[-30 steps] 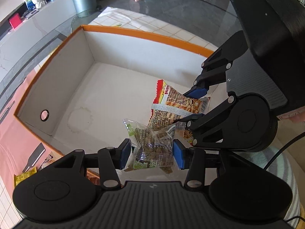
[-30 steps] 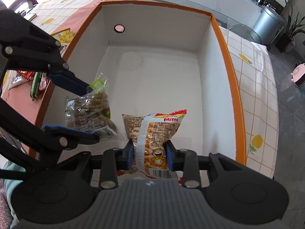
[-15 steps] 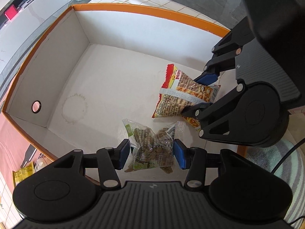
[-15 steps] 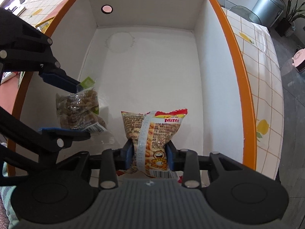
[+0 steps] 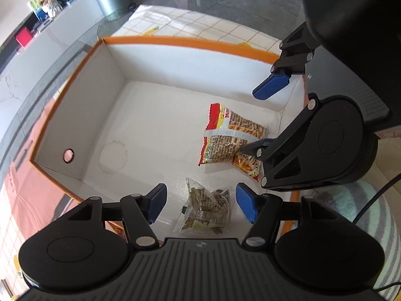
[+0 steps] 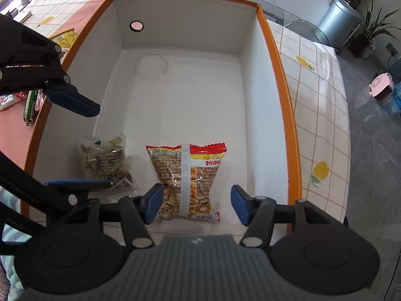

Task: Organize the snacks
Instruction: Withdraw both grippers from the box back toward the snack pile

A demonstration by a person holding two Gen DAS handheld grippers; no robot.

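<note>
A white box with an orange rim [image 5: 188, 42] [image 6: 278, 75] lies under both grippers. A clear packet of brown-green snacks [image 5: 205, 208] [image 6: 105, 160] rests on the box floor in the near corner. My left gripper [image 5: 201, 207] [image 6: 82, 143] hangs over it, jaws opening, pads apart from the packet on both sides. Beside it a red-and-yellow snack bag [image 6: 188, 175] [image 5: 230, 138] lies flat on the floor. My right gripper [image 6: 195, 207] [image 5: 260, 118] straddles the bag's near end, jaws opening, neither pad pressing on it.
Outside the box's left wall several more snack packets [image 6: 31, 102] lie on the orange cloth, among them a yellow one [image 6: 64, 36]. A checked tablecloth [image 6: 318, 100] runs along the right wall. A grey bin [image 6: 338, 22] and a pink heater [image 6: 382, 89] stand on the floor beyond.
Both grippers have opened and let go of their packets, which now lie on the box floor. Both cameras have pulled back a little from the box.
</note>
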